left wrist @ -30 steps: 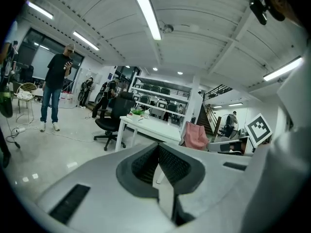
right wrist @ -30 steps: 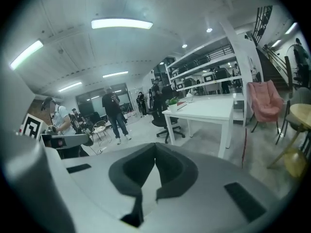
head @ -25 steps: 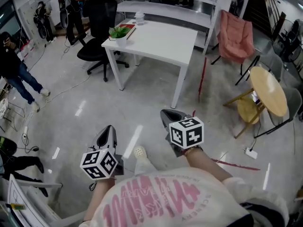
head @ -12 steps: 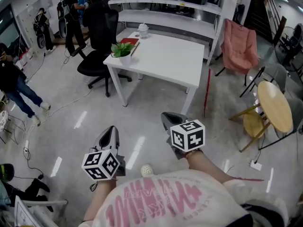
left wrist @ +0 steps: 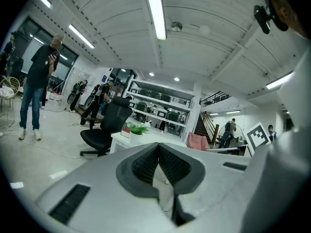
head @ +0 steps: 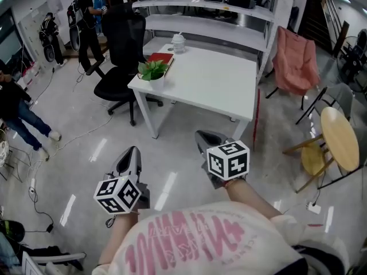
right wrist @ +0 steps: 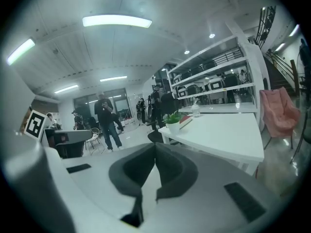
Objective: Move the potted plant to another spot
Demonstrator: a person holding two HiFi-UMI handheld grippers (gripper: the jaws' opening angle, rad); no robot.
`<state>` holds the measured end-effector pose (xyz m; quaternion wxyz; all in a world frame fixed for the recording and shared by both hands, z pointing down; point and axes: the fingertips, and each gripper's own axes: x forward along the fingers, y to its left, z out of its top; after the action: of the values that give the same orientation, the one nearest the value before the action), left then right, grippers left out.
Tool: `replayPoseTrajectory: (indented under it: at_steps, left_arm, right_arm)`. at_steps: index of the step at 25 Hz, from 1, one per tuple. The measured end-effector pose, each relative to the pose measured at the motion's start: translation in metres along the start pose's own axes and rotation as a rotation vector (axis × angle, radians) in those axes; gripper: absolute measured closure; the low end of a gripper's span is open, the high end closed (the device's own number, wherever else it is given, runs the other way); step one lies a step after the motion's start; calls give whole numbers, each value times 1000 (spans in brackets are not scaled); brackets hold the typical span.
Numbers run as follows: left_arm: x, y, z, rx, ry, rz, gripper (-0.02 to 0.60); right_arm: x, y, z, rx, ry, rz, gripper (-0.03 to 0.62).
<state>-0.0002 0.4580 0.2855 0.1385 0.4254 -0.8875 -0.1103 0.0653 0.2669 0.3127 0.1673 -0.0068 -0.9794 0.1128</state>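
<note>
In the head view, the person holds both arms forward, the left gripper point(head: 129, 155) and the right gripper point(head: 207, 139) side by side and well short of the white rectangular table point(head: 218, 79). The small green potted plant in a white pot point(head: 153, 73) stands on the table's near left corner. The left gripper view shows its jaws pressed together on nothing, pointing roughly level; the right gripper view shows its jaws likewise closed and empty, tipped slightly down, with the plant far ahead.
</note>
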Motion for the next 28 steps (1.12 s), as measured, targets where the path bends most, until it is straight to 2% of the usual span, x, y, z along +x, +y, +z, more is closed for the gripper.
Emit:
replayPoseTrajectory:
  at_steps: [5,12,17,20,28]
  left_arm:
    - [20,18,11,-2,-6,9,578]
    - [55,25,5,-35,15,-6,578]
    - [90,19,11,-37,1,-10,578]
    - [112,20,16,-51,-21,18,578]
    - [172,17,18,-82,-55,97,578]
  right_arm:
    - [29,-8,10,8,-1,0,588]
    - [53,-27,0,38,15,-9,588]
    - [68,-55,24,69,-50,0,588]
    - [87,-76,38,65,-64,24,588]
    - [150,-126,65,52,11,126,588]
